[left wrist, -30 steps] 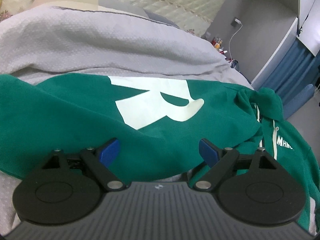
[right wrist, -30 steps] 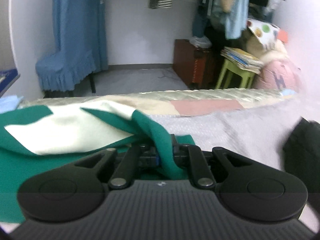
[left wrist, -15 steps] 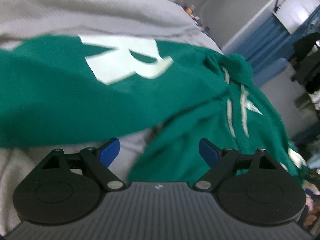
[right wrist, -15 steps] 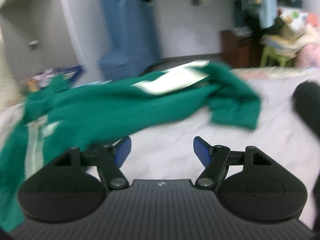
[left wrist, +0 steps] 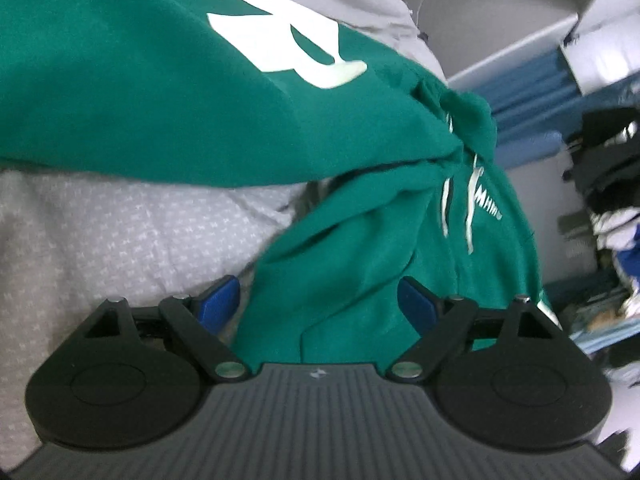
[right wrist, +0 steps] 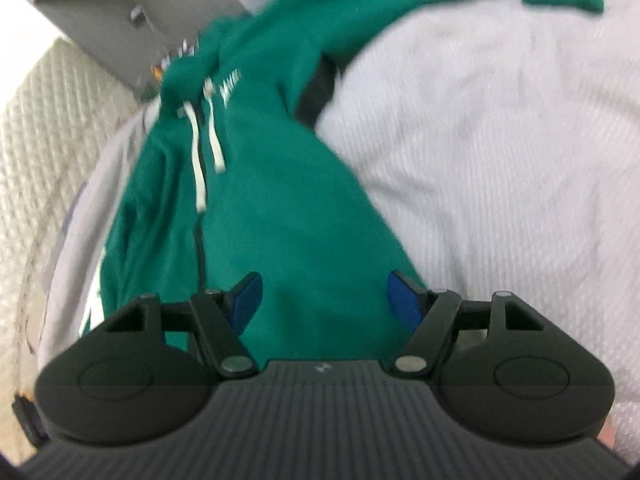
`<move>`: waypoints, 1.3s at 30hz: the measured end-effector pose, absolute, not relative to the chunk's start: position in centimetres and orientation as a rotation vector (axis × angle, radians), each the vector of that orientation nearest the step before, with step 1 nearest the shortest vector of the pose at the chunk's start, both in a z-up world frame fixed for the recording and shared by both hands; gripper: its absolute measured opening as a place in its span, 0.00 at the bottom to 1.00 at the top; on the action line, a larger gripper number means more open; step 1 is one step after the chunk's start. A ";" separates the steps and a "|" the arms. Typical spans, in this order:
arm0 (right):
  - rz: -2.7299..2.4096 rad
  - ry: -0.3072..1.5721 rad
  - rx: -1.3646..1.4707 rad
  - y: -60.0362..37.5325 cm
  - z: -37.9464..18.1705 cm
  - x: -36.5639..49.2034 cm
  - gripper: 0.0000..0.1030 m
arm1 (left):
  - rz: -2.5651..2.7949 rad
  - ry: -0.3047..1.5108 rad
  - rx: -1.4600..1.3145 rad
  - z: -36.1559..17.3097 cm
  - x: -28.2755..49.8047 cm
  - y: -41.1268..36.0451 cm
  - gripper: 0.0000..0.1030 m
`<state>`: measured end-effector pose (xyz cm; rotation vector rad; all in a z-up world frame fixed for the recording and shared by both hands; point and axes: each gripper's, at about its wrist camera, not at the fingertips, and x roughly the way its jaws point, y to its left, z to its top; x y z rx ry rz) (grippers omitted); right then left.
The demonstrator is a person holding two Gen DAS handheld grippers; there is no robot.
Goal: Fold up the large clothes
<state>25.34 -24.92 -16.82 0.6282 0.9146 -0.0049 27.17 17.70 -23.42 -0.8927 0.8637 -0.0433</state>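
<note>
I have both sets of jaws open over the bed (right wrist: 500,140), gripping nothing. The hoodie (right wrist: 280,208) runs lengthwise away from my right gripper (right wrist: 322,300), whose jaws have just been opening; its near end lies between them. My left gripper (left wrist: 320,302) straddles a fold's edge.

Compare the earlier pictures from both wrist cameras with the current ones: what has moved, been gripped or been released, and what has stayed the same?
The right gripper has let go of the green hoodie: it pinched a fold a second ago, its jaws have just opened, and it swung round to the drawstring end. The left gripper tipped down toward the hoodie. Unchanged: the left jaws stay open and the hoodie stays on the grey bedcover.
</note>
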 end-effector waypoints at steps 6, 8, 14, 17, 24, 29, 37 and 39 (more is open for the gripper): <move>-0.001 0.885 0.594 -24.0 -16.9 24.8 0.69 | -0.036 0.864 -0.843 -23.2 26.9 16.9 0.86; -0.064 0.868 0.603 -25.1 -16.9 24.5 0.69 | -0.028 0.865 -0.837 -23.0 26.4 16.8 0.86; -0.095 0.912 0.700 -26.8 -18.5 24.8 0.71 | 0.015 0.900 -0.803 -22.8 25.4 16.0 0.86; -0.048 0.976 0.751 -26.2 -20.2 25.3 0.71 | 0.024 0.921 -0.810 -22.8 24.8 15.4 0.86; 0.185 0.983 0.704 -23.6 -18.9 24.6 0.28 | -0.080 0.955 -0.891 -22.5 22.8 13.7 0.73; 0.219 0.873 0.600 -22.6 -16.3 23.0 0.16 | -0.030 0.959 -0.797 -21.1 21.4 12.5 0.15; 0.222 0.761 0.457 -22.9 -10.3 21.1 0.14 | -0.137 0.790 -0.943 -16.7 17.3 14.6 0.07; 0.222 0.742 0.408 -23.1 -8.2 20.3 0.14 | -0.180 0.777 -0.998 -15.9 16.3 14.9 0.07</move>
